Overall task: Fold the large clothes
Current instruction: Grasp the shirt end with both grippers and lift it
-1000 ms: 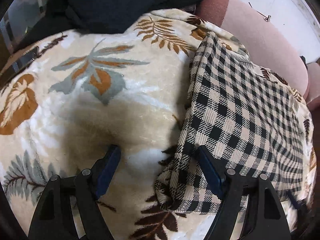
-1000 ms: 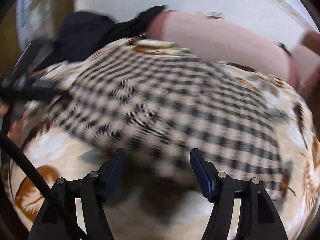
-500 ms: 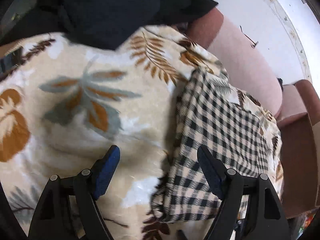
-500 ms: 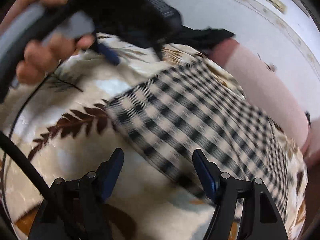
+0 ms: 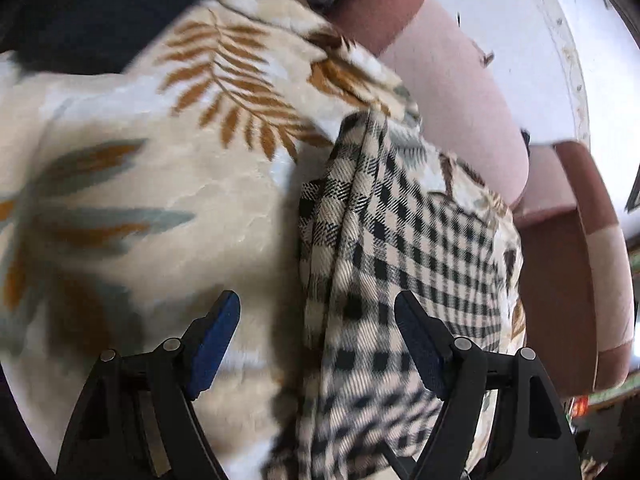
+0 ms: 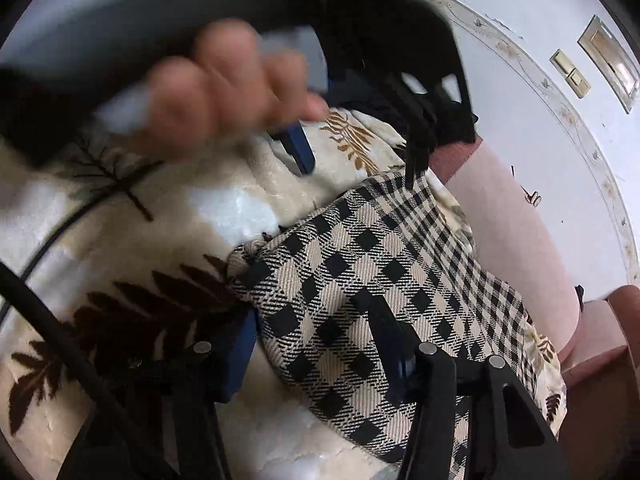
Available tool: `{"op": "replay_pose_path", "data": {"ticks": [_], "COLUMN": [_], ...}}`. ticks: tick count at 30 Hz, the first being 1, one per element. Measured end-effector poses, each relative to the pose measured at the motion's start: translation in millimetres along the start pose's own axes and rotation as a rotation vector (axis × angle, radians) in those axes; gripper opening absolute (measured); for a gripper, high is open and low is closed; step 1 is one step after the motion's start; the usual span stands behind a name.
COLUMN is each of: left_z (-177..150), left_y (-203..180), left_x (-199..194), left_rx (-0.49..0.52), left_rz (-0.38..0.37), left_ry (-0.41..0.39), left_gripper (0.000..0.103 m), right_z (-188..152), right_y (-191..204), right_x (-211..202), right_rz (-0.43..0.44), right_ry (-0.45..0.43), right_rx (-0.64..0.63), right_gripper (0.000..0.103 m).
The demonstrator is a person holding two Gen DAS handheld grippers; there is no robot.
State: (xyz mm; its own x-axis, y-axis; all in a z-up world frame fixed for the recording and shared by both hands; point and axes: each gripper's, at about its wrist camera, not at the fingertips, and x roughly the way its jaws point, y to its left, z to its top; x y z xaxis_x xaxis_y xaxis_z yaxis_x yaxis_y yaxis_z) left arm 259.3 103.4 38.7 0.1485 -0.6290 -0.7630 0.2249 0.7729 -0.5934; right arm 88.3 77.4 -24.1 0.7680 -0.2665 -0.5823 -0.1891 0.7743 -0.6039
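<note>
A folded black-and-cream checked garment (image 5: 400, 248) lies on a cream blanket with leaf print (image 5: 140, 184). My left gripper (image 5: 318, 316) is open, its jaws straddling the garment's left folded edge from above. In the right wrist view the garment (image 6: 360, 280) lies diagonally; my right gripper (image 6: 316, 332) is open over its near corner, one blue pad at the fabric's edge and the other over the cloth. The left gripper (image 6: 356, 168) and the hand holding it show blurred above the garment's far end.
A pink and brown sofa back (image 5: 460, 92) and armrest (image 5: 588, 260) border the blanket on the right. Dark clothing (image 5: 120, 0) is piled at the far edge. A black cable (image 6: 60, 320) crosses the left of the right wrist view. White wall (image 6: 540, 128) lies behind.
Both grippers have swung over the garment. The left one moved closer to its left fold; the right one dropped onto the near corner. The left hand now fills the top of the right view.
</note>
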Motion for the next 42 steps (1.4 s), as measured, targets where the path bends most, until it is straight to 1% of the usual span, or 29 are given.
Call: {"op": "replay_pose_path", "data": {"ticks": [3,5,8,12,13,14,15,16,17,18,19,21,23,25,29,33,37,39,42], "left_z": [10.9,18.8,29.5,36.9,37.6,37.1,36.1,35.7,34.1,32.9,32.8,33.5,33.4,32.4,26.2,17.2,2.6,-7.3,-21.5], "left_y": [-6.3,-10.0,-15.1,-23.4,-25.2,-27.6,-30.2,-34.5,-38.6,-41.6,-43.5,-47.2,-55.3,-73.9,-126.7,-188.8,-258.0,-295.9,-338.9], "left_x": [14.3,22.8,35.4,47.6,50.2,51.3,51.6,53.5,55.0,55.7,54.2,44.8,34.1,24.2,11.3,13.4,38.5,59.8,94.0], "left_rx": [0.061,0.082,0.104,0.124,0.127,0.132,0.140,0.153,0.167,0.172,0.171,0.160,0.168,0.193,0.254,0.308,0.371,0.401,0.438], "left_rz": [-0.050,-0.093,-0.103,-0.133,-0.132,-0.131,-0.132,-0.131,-0.107,-0.083,-0.073,-0.063,-0.049,-0.018,0.034,0.054,0.078,0.070,0.081], "left_ry": [0.036,0.068,0.090,0.106,0.103,0.095,0.086,0.082,0.080,0.079,0.072,0.052,0.039,0.028,0.013,-0.003,0.010,0.028,0.056], "left_gripper": [0.079,0.079,0.079,0.079,0.079,0.079,0.073,0.048,0.033,0.022,0.018,0.014,0.013,0.012,0.012,0.012,0.012,0.012,0.012], "right_z": [1.2,2.4,2.6,8.8,10.2,11.2,11.2,11.0,10.7,10.5,10.5,11.3,10.7,8.5,-4.7,-26.0,-60.4,-83.4,-121.9], "right_y": [4.3,7.0,11.7,13.6,14.1,15.3,17.0,21.0,26.1,27.9,26.6,16.9,1.3,-9.1,-37.4,-76.0,-130.4,-154.4,-186.0], "right_x": [0.8,1.6,0.0,5.7,6.8,7.5,7.1,5.5,3.6,2.0,-0.5,-7.6,-19.1,-29.7,-59.6,-86.3,-101.5,-108.8,-111.7], "right_rz": [0.002,0.005,0.004,0.004,0.008,0.016,0.025,0.028,0.011,0.000,0.006,0.033,0.044,0.039,0.007,-0.035,-0.066,-0.077,-0.090], "right_ry": [-0.007,-0.007,-0.005,0.011,0.014,0.014,0.011,0.006,0.000,-0.007,-0.015,-0.041,-0.082,-0.114,-0.182,-0.203,-0.166,-0.123,-0.051], "right_rx": [-0.014,-0.020,-0.028,-0.020,-0.019,-0.020,-0.030,-0.045,-0.069,-0.074,-0.065,-0.015,0.052,0.085,0.138,0.198,0.266,0.317,0.420], "right_gripper": [0.055,0.052,0.050,0.050,0.047,0.041,0.037,0.026,0.013,0.011,0.009,0.008,0.007,0.007,0.007,0.007,0.007,0.007,0.007]}}
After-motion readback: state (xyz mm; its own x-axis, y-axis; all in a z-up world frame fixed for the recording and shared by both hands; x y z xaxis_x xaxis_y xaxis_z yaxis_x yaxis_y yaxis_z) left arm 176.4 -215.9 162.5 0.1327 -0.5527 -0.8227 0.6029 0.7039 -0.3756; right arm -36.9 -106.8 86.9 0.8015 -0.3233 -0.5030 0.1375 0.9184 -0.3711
